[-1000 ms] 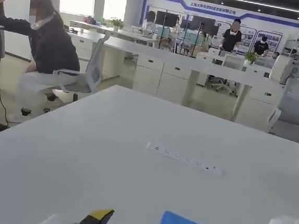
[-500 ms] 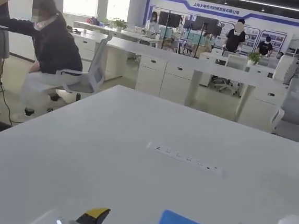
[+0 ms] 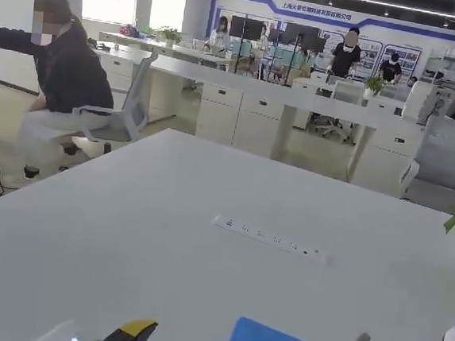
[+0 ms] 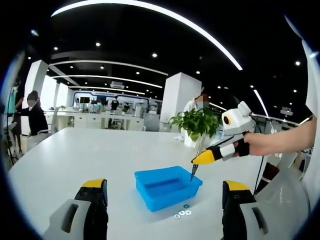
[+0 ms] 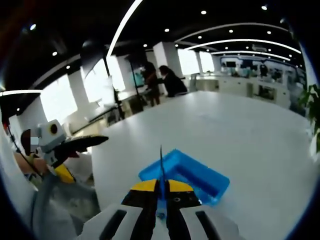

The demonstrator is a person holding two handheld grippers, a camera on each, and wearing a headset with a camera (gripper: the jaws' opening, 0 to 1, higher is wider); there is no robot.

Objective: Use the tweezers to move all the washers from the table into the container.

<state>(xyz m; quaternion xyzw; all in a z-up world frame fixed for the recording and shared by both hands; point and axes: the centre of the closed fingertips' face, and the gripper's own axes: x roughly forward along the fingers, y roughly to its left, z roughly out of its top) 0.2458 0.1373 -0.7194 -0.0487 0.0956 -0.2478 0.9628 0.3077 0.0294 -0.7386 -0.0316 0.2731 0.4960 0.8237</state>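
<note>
— What are the tongs doing?
— The left gripper (image 4: pixel 164 192) has its jaws wide apart, holding nothing. The right gripper (image 5: pixel 161 189) squeezes the tweezers (image 5: pixel 161 162).
— Where are the washers?
— The washers (image 4: pixel 182 213) lie on the table (image 4: pixel 75 150), just in front of the blue container (image 4: pixel 167 187). The tweezers' tip hangs over its edge.
— Any words?
— There is blue writing (image 3: pixel 321 12) on the far wall (image 3: pixel 250 5), too small to read.

we've got loads of bare table (image 3: pixel 126 233) ahead, a flat socket strip (image 3: pixel 273 240) set mid-table, blue container (image 4: pixel 160 198) parked close in front of us, washers (image 4: pixel 182 213) lying loose just beside its near wall, potted plant (image 4: pixel 197 125) behind it on our right, tweezers (image 4: pixel 195 165) hovering over its right end
</note>
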